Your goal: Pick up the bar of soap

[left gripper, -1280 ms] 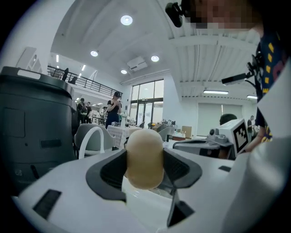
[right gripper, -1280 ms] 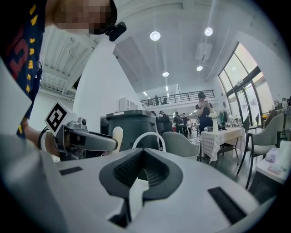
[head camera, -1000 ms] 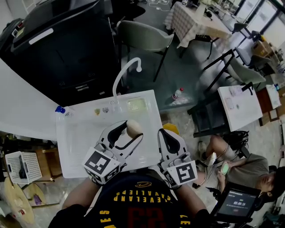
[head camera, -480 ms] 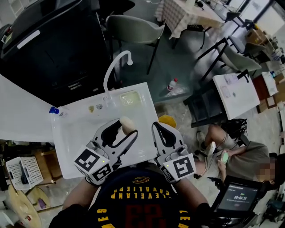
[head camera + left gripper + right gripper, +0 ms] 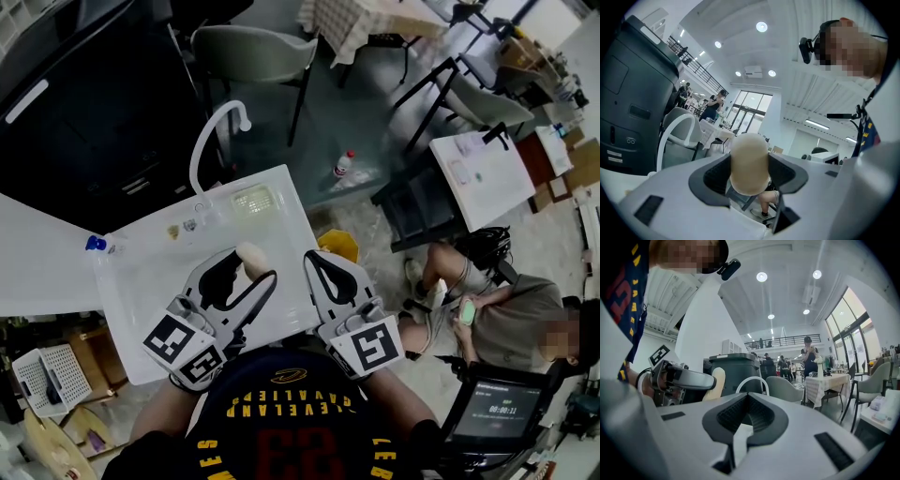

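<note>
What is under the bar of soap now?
The white sink basin lies below the bar of soap, clamped in the left hand-held gripper. The basin directly beneath is covered.

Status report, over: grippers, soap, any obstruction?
Left gripper shut on bar of soap, over the sink. Right gripper shut, empty, alongside. No obstruction seen.

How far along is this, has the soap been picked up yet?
It looks all but done. The bar of soap is clamped between the jaws of the left hand-held gripper. The left gripper view shows the room behind it, so it appears lifted clear of the white sink. The right hand-held gripper is shut and empty. Little seems left beyond keeping hold.
</note>
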The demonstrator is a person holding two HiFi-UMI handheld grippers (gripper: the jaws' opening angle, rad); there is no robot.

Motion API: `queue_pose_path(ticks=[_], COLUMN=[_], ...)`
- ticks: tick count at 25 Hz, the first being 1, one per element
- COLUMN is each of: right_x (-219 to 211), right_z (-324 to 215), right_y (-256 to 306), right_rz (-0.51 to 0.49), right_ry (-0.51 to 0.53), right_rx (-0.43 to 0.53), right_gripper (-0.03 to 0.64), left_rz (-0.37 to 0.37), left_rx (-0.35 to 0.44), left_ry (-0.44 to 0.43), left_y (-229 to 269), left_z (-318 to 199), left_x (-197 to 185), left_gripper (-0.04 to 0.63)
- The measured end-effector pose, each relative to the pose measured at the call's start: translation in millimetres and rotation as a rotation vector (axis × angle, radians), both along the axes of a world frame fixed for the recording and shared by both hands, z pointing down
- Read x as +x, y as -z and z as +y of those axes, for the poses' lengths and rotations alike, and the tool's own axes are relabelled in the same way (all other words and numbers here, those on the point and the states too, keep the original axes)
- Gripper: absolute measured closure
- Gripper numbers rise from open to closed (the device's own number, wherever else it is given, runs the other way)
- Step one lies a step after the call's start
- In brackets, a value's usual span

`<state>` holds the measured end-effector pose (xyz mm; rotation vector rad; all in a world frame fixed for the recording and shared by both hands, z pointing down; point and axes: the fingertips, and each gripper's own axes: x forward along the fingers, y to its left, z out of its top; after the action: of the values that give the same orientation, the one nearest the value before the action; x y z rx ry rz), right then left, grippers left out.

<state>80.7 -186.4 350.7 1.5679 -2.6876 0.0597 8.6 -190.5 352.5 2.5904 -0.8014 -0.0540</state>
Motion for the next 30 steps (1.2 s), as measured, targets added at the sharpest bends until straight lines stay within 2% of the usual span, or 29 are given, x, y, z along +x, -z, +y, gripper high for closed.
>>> queue_pose_path(ticks=[7, 14, 17, 22, 30], right_x=[3.4, 2.2, -1.1, -2.1, -3.9], right_z=[4.1, 6.2, 5.3, 6.2, 7.2], right_y=[-9.5, -6.9, 0.1, -6.7, -6.0], right_rz=[0.015, 0.016, 0.002, 0.013, 0.023], right_ry=[-0.004, 0.005, 0.016, 0.010, 0.012], right_rx=[-0.043, -0.027, 0.020, -0.018, -0.017], right_gripper=[0.600, 0.600, 0.600, 0.600, 0.600], left_rz=[0.002, -0.001, -0.001, -0.003, -0.004], left_rx=[-0.005, -0.008, -0.008, -0.011, -0.017], left_ry=[-0.011, -0.014, -0.013, -0.015, -0.026], left_y=[-1.9, -3.1, -3.5, -4.4, -6.6], left_z=[0.0, 2.6, 3.3, 3.9, 4.7], left_x=[4.2, 5.7, 5.4, 4.8, 4.7], left_gripper=[0.331, 0.331, 0.331, 0.331, 0.331])
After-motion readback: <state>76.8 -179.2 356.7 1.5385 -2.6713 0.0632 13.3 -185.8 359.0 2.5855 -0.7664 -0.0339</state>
